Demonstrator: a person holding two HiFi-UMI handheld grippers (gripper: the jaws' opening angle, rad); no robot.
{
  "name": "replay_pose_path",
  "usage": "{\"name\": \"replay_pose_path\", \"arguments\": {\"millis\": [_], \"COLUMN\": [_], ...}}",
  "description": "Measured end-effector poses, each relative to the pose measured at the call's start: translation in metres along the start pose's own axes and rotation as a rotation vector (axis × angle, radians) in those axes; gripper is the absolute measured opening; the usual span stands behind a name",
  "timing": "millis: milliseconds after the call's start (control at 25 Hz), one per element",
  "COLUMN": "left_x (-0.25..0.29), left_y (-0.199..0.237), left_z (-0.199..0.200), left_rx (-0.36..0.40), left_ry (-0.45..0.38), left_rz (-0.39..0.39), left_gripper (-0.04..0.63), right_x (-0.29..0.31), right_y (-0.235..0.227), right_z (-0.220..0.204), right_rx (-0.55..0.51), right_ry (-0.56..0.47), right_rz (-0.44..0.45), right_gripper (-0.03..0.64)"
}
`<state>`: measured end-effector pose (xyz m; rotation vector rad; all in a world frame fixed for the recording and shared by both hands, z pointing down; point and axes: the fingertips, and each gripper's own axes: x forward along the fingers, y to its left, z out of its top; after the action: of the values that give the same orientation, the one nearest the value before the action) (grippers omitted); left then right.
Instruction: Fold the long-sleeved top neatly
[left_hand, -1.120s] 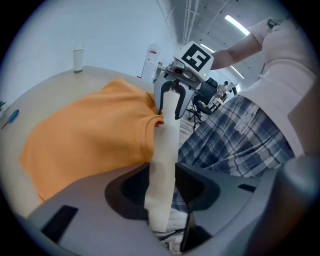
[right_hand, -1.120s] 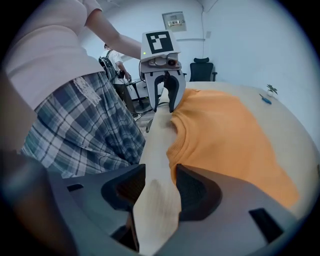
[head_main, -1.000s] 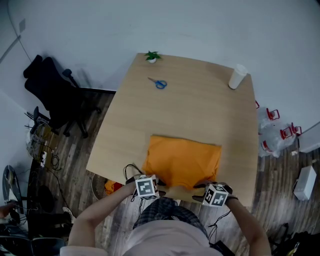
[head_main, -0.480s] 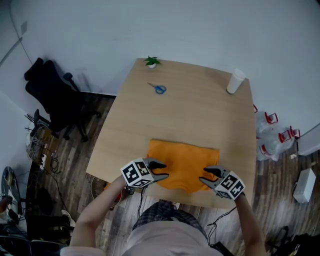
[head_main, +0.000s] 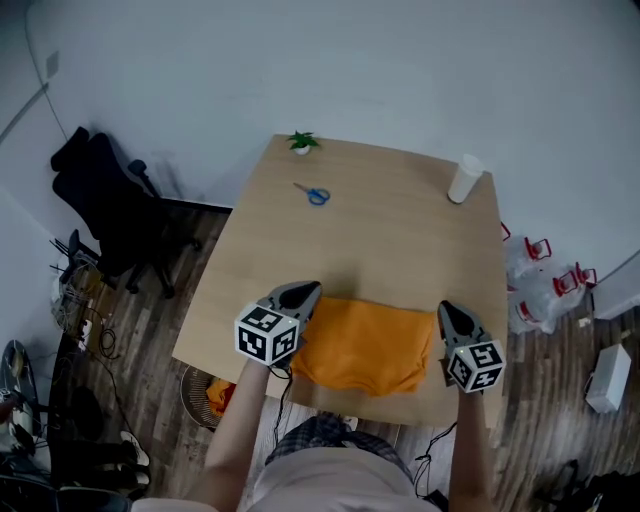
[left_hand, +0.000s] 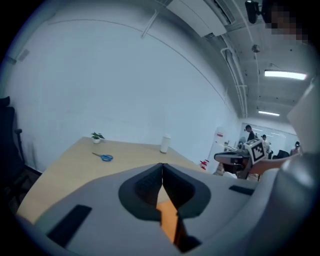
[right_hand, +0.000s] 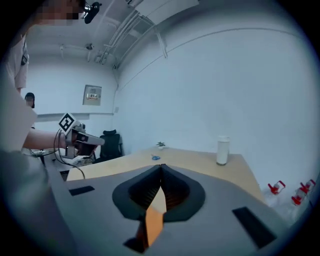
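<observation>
Orange top folded on the bench, both grippers closed on nothing.
The top lies flat as a folded rectangle at the near edge of the bench, between the two grippers. The left gripper hangs above its far left corner and the right gripper just off its right edge. Both pairs of jaws have just closed, pads meeting with no cloth pinched. Far side: blue scissors, a small plant and a white cup.
</observation>
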<state>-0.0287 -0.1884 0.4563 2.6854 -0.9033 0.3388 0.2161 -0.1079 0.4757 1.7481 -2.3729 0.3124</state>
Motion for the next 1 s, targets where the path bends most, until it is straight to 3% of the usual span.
{"name": "replay_pose_path", "arguments": {"millis": [200,400,600,1000], "left_x": [-0.009,-0.02,-0.025,-0.029], "left_y": [0.011,0.018,0.021,0.024], "left_z": [0.032,0.049,0.053,0.05], "left_rx": [0.047,0.101,0.109,0.07], "left_ry": [-0.133,-0.221,-0.243,-0.255], "left_rz": [0.148,0.246,0.255,0.252], "left_gripper": [0.003,0.003,0.002,0.002], "right_x": [-0.014,-0.022,-0.031,-0.046], "right_y": [-0.028,-0.034,-0.039,-0.056], "right_z": [0.023,0.04,0.041,0.041], "right_rx": [0.047,0.018,-0.03,-0.004], "right_ry": [-0.113,-0.172,-0.169,-0.187], "right_rz": [-0.136,-0.232,-0.323,-0.385], "right_gripper": [0.008,0.009,0.008,0.006]}}
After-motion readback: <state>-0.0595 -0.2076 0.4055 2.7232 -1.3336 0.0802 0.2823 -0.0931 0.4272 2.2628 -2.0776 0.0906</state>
